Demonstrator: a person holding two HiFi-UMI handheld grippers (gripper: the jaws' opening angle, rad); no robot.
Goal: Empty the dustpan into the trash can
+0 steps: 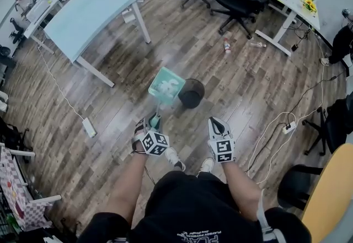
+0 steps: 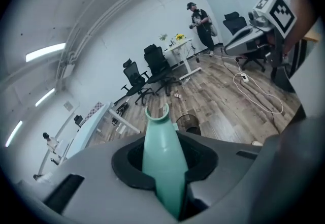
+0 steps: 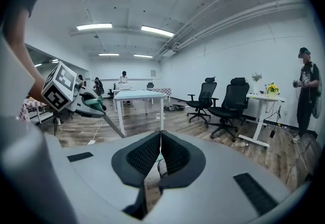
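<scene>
Left tool [image 1: 154, 122] clamps the seemingly light, rigid dustpan [image 1: 166, 85] by its smooth handle [image 2: 161, 167] beside the trash can [image 1: 191, 93]; right tool [image 1: 219, 126] closed, empty.

I see the dustpan [image 1: 166, 85] as smooth teal plastic, the floor [image 1: 237, 98] as glossy wood planks, the trash can [image 1: 191, 93] dark and matt.

Head view: high, steeply down onto wood floor [image 1: 110, 71]. Left gripper view: low, close along jaws toward trash can [image 2: 189, 123]. Right gripper view: near level across room. Shared: black chairs [image 3: 231, 98], blue table [image 3: 139, 94].
</scene>
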